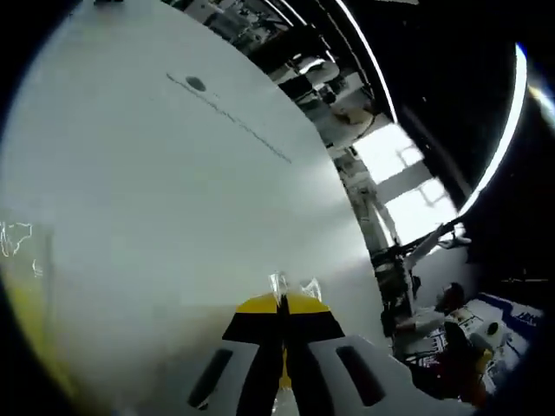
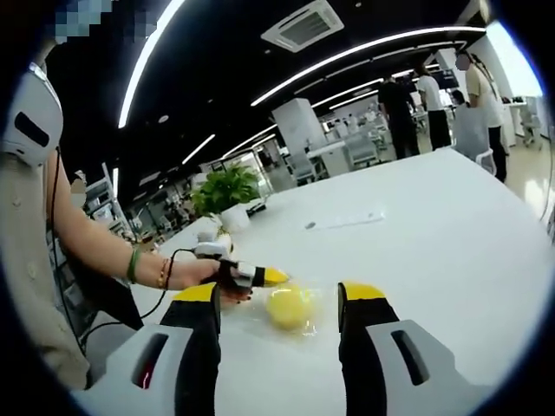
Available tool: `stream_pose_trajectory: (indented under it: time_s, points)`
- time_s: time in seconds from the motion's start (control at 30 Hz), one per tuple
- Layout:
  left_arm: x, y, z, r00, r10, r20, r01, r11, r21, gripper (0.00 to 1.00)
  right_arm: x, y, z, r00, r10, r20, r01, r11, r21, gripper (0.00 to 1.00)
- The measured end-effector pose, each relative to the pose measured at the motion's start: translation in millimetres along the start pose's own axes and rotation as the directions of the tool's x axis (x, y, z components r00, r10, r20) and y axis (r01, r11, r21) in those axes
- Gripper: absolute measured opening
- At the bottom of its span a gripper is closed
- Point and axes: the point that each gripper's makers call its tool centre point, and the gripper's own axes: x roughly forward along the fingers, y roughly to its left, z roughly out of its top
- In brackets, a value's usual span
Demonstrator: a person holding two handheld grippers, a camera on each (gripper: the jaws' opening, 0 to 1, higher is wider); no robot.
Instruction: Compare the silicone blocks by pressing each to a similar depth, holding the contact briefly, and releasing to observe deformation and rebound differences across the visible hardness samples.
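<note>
My right gripper (image 2: pixel 282 299) stands with its yellow-tipped fingers (image 2: pixel 362 293) spread wide, a round, pale yellow silicone block (image 2: pixel 289 307) lying between them on the white table (image 2: pixel 451 225), wrapped in clear, crinkled plastic film and touching neither finger. In the right gripper view, my left gripper (image 2: pixel 260 276) comes in from the left, held in a hand (image 2: pixel 201 274) with bead bracelets at the wrist, its yellow tip resting just beside the block. In the left gripper view, my left fingers (image 1: pixel 260 305) are pressed together, pinching a small tuft of that clear plastic film (image 1: pixel 293 285) at their tips above the smooth, matte table. A leafy potted plant (image 2: pixel 227 192) stands farther back on the table. I can read no writing anywhere.
</note>
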Motion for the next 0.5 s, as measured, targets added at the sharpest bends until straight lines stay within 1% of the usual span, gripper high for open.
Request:
stream_pose_trajectory:
  time_s: [0.07,0.1,0.13,0.17,0.2,0.23,0.3,0.33,0.4,0.43,0.5]
  points:
    - [-5.4,-7.3,1.2,1.0,0.009,0.005,-0.009,0.999,0.033,0.0,-2.2,3.8,1.6,1.0,0.003,0.003,-0.003,1.0,-0.004,0.5]
    - [-9.6,-13.7,3.2,1.0,-0.001,0.016,0.0,0.997,0.081,0.0,-3.8,6.5,2.9,1.0,0.004,0.005,-0.004,1.0,-0.009,0.5]
    - [-11.2,-14.9,3.6,1.0,0.0,0.019,-0.002,0.995,0.098,0.0,-4.8,8.0,3.1,1.0,0.004,0.003,-0.004,1.0,-0.015,0.5]
    - [-17.8,-21.1,2.8,1.0,0.005,0.022,-0.007,0.992,0.124,0.0,-5.7,9.6,3.4,1.0,0.003,0.002,-0.003,1.0,-0.02,0.5]
    - [-21.3,-25.6,1.7,1.0,-0.002,0.015,0.0,0.99,0.142,0.0,-7.0,11.1,3.9,1.0,0.002,0.001,-0.002,1.0,-0.025,0.5]
    - [-26.1,-30.3,1.1,1.0,-0.007,0.019,0.004,0.989,0.147,0.0,-9.4,14.0,5.9,1.0,0.004,0.007,-0.004,1.0,-0.026,0.5]
    - [-34.0,-37.2,-0.5,1.0,-0.023,0.013,0.021,0.992,0.127,0.0,-13.4,18.8,9.3,1.0,0.003,0.016,-0.003,0.999,-0.032,0.5]
    - [-36.7,-39.3,-2.4,1.0,-0.019,0.006,0.018,0.99,0.14,0.0,-15.0,20.8,10.2,1.0,0.002,0.017,-0.002,0.999,-0.037,0.5]
    - [-41.7,-41.7,-4.8,1.0,-0.015,-0.006,0.016,0.977,0.214,0.0,-18.9,26.1,11.6,1.0,0.001,0.019,-0.001,0.999,-0.047,0.5]
    - [-45.5,-44.6,-6.5,1.0,-0.012,-0.01,0.015,0.964,0.267,0.0,-20.6,28.6,11.9,1.0,0.003,0.019,-0.002,0.999,-0.049,0.5]
    - [-52.1,-52.7,-10.5,1.0,-0.018,-0.019,0.023,0.944,0.328,0.0,-25.1,34.7,12.9,1.0,0.003,0.02,-0.002,0.998,-0.059,0.5]
